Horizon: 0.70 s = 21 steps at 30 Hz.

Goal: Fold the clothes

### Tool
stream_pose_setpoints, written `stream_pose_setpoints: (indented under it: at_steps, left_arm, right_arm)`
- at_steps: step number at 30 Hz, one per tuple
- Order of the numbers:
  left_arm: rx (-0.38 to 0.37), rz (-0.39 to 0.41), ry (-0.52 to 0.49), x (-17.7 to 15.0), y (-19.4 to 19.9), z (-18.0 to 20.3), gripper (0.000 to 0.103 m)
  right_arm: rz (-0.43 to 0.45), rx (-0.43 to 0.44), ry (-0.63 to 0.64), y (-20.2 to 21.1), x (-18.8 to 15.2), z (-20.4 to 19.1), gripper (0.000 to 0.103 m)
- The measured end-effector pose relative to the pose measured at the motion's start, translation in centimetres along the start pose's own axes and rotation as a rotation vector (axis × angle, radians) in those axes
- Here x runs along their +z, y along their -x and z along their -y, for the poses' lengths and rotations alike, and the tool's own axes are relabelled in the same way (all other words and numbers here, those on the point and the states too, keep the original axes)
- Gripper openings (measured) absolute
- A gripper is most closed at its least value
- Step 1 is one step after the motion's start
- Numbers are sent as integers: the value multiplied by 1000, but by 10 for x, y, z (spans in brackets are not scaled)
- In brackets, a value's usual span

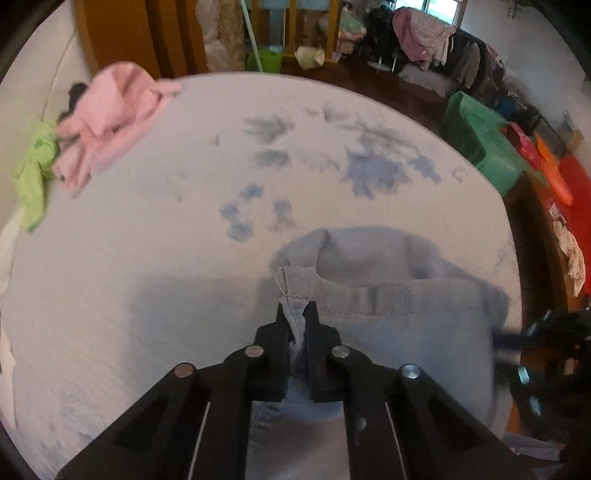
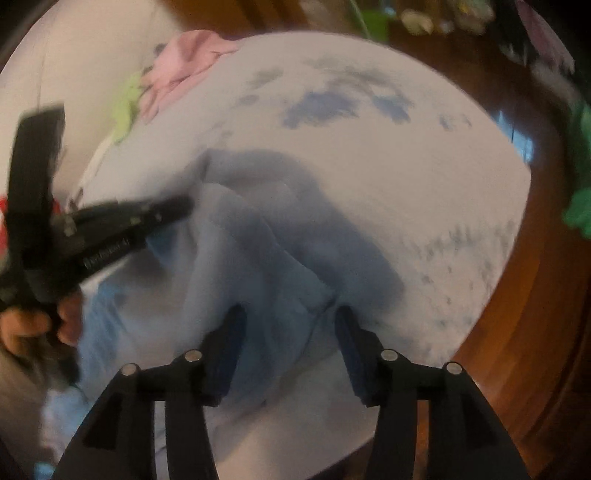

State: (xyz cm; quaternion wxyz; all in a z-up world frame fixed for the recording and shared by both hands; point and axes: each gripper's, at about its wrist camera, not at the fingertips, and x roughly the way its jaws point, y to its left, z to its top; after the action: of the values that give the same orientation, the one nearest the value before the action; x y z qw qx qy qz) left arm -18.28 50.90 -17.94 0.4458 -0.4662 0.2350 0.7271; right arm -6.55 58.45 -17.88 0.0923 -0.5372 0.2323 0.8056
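While blurred, left gripper (image 1: 296, 314) pinches blue garment (image 1: 406, 332) hem, right gripper (image 2: 290, 314) parted.

Dim, soft indoor daylight, perhaps from the far window (image 1: 439, 7); fisheye-bent edges, heavy motion blur in the right view.

Garment (image 1: 402, 332) spread on near part of bed (image 1: 166, 240), right of centre; corner seam between fingers of left gripper (image 1: 297, 314). Heap of clothes (image 1: 110, 114) at far left edge of bed. Right gripper (image 2: 290, 314) over garment folds, left gripper at left.
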Motion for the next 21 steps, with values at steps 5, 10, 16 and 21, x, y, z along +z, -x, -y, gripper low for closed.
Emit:
stream_pose_setpoints:
  at_steps: [5, 10, 16, 21]
  left_arm:
    - [40, 116, -42, 28, 26, 7, 7]
    - [46, -8, -3, 43, 11, -2, 24]
    - [61, 75, 92, -9, 104, -32, 51]
    - [119, 86, 271, -108, 190, -65, 51]
  right_arm:
    - [114, 8, -40, 32, -1, 10, 5]
    - [73, -55, -118, 35, -1, 47, 37]
    - [153, 12, -187, 65, -16, 58, 49]
    - [170, 78, -80, 89, -22, 31, 49]
